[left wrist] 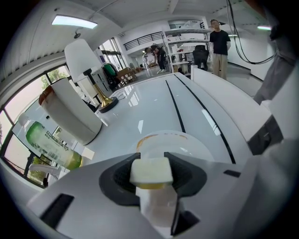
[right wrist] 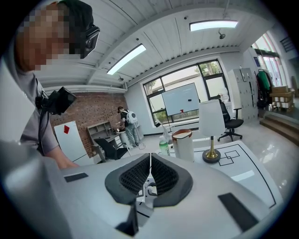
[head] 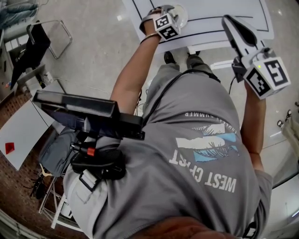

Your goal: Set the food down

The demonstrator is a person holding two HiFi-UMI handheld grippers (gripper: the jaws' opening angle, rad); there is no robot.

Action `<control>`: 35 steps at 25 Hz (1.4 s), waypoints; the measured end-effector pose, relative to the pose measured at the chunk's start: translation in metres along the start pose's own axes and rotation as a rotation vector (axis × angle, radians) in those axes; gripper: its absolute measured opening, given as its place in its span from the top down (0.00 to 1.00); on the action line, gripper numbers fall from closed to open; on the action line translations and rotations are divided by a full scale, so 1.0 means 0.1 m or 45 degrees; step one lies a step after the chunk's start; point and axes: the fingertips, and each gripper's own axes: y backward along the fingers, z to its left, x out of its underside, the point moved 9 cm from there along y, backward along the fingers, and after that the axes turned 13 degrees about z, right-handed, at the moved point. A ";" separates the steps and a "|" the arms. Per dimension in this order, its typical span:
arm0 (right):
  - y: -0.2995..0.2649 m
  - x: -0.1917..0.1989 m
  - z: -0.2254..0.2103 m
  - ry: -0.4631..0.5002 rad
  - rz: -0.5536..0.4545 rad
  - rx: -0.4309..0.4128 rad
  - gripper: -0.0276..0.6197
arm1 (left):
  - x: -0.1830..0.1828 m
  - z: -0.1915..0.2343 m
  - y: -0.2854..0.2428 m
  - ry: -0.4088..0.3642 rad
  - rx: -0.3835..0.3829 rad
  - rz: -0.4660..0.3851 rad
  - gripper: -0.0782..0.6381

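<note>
A pale, cream-coloured cube of food sits between the pads of my left gripper, which is shut on it. Just beyond the jaws, on the white table, lies a white plate with an orange rim, and the cube hangs above its near edge. In the head view the left gripper is over that plate at the table's near side. My right gripper is shut with nothing in it and is held up off the table, seen as a dark pointed pair of jaws.
A white lamp with a gold base, a white cylinder with a brown lid and a green bottle stand left of the plate. Black lines mark the tabletop. People stand far off in the room. A black monitor sits at the person's left.
</note>
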 end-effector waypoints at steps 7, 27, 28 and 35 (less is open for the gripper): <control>0.06 0.17 0.08 -0.027 0.026 0.022 0.95 | 0.08 -0.08 -0.04 -0.001 0.009 0.006 0.67; 0.19 0.19 0.32 -0.023 0.060 0.081 0.95 | -0.06 -0.04 0.07 -0.028 0.039 -0.049 0.67; 0.19 0.21 0.31 -0.022 0.053 0.086 0.95 | -0.08 -0.05 0.07 -0.028 0.040 -0.054 0.67; 0.22 0.35 0.28 -0.049 0.085 0.104 0.95 | -0.18 -0.07 0.02 -0.174 -0.032 0.012 0.67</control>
